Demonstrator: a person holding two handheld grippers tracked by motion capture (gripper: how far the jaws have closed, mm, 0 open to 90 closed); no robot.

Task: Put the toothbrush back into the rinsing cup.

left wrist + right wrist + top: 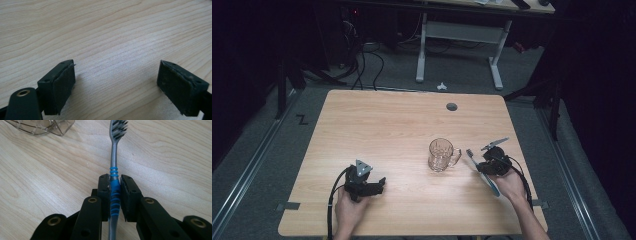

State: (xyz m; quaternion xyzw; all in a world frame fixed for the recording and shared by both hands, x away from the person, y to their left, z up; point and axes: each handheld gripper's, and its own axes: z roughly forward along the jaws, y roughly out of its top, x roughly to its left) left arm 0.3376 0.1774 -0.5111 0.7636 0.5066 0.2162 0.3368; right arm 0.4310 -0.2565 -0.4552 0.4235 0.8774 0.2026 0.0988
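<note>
We have the right gripper clamped on a grey-and-blue plastic toothbrush, its two black jaws pressed flat against the ribbed blue grip section of the handle. Gripping there makes sense: the ribs give the pads something to bite on, and the slim grey neck and bristled head stay free ahead of the jaws, so the working end can be steered. In the high view the toothbrush lies low over the light wooden table, its head aimed towards the clear faceted glass mug that stands just to the left of the gripper, handle turned to our right hand. The mug stands upright and apart from the brush, its mouth open to the top, which in our judgement makes it the likely place for the brush to go, handle end down or head up as the grip allows.

Our left gripper rests near the front edge of the table, well apart from the mug, with its jaws standing wide and nothing between the pads but bare wood grain. We judge it parked there to stay out of the way, ready to steady the mug should the brush nudge it.
</note>
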